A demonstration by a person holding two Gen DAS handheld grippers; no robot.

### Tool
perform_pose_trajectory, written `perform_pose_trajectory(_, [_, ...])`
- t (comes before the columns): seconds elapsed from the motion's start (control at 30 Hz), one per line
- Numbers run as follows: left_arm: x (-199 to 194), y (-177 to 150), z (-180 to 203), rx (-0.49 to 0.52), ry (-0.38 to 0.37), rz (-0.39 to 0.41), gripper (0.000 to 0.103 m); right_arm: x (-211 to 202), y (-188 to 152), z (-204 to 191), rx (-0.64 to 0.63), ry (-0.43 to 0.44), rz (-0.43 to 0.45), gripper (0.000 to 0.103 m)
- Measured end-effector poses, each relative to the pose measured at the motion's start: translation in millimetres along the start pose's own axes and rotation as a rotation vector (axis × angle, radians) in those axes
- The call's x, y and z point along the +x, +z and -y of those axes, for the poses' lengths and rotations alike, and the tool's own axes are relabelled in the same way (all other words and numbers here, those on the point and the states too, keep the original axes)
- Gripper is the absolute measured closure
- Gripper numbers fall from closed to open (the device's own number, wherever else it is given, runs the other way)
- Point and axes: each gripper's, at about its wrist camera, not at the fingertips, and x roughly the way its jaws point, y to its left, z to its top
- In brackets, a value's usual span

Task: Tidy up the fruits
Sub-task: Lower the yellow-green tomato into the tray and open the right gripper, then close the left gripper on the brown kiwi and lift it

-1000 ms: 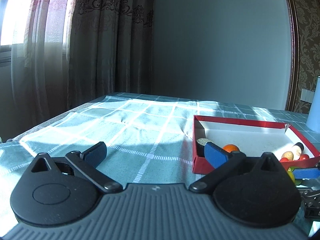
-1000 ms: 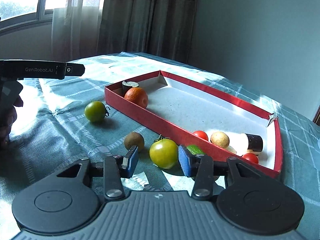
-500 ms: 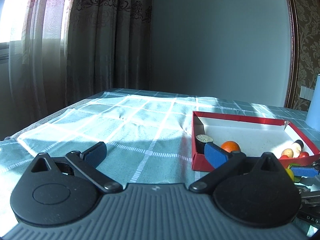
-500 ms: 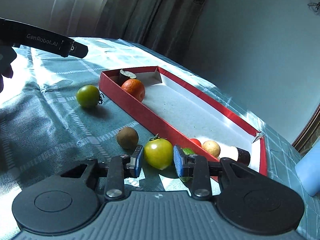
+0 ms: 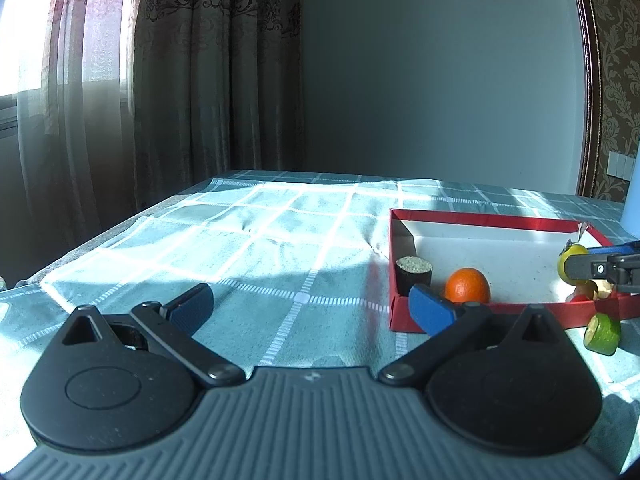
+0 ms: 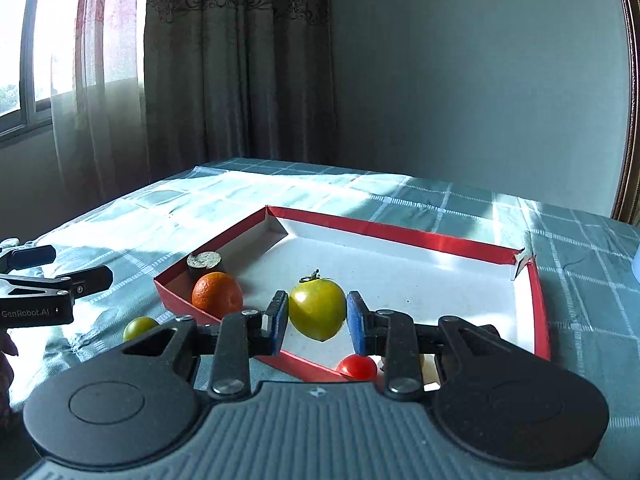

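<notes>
My right gripper (image 6: 317, 318) is shut on a yellow-green tomato (image 6: 317, 309) and holds it in the air above the red tray (image 6: 400, 234). The same tomato (image 5: 570, 258) shows at the right edge of the left wrist view, between the right gripper's fingers (image 5: 592, 266). Inside the tray lie an orange (image 6: 217, 295), a dark round slice (image 6: 204, 263) and a red cherry tomato (image 6: 357, 366). A second green tomato (image 6: 139, 327) rests on the cloth outside the tray. My left gripper (image 5: 308, 306) is open with nothing between its pads, low over the cloth left of the tray (image 5: 480, 220).
The table wears a teal checked cloth (image 5: 280, 240). A cut green piece (image 5: 602, 330) lies on the cloth by the tray's near wall. Curtains and a window stand behind the table on the left. A hand (image 6: 6, 354) shows at the left edge.
My right gripper closed on the yellow-green tomato, lifted it off the cloth and carried it over the tray. The left gripper stayed almost where it was, still open.
</notes>
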Motion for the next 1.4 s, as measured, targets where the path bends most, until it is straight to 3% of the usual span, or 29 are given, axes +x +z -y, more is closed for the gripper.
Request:
perform_pose_trajectory(0.53, [0,0,-1,0.001,0.001,-0.007,0.000,24,-11,0,-0.001,-0.035,-0.066,0.071])
perform_pose_trajectory(0.57, [0,0,-1,0.001,0.002,-0.007,0.000,24,-11,0,0.000,-0.040,-0.066,0.062])
perform_pose_trajectory(0.6, [-1,0,-1,0.000,0.003,-0.006,0.000,22,-11,0,0.001,-0.046,-0.061,0.044])
perform_pose_trajectory(0.67, [0,0,-1,-0.001,0.005,-0.006,0.000,17,-11,0,0.008,-0.057,-0.031,0.026])
perform_pose_trajectory(0.83, [0,0,0,0.006,0.009,-0.009,0.000,-6,-7,6,0.030,-0.077,0.045,0.025])
perform_pose_trajectory(1.07, [-3,0,5,0.034,0.012,0.003,0.000,-54,-26,20,0.048,-0.107,0.078,0.025])
perform_pose_trajectory(1.2, [-17,1,14,0.026,-0.099,0.021,0.000,-68,-44,29,0.002,-0.165,0.065,0.025])
perform_pose_trajectory(1.33, [-37,-4,50,0.135,-0.247,0.053,0.000,-71,-58,45,0.027,-0.194,0.049,0.025])
perform_pose_trajectory(1.4, [-39,-5,67,0.185,-0.276,0.043,0.003,-71,-61,51,0.058,-0.186,0.046,0.025])
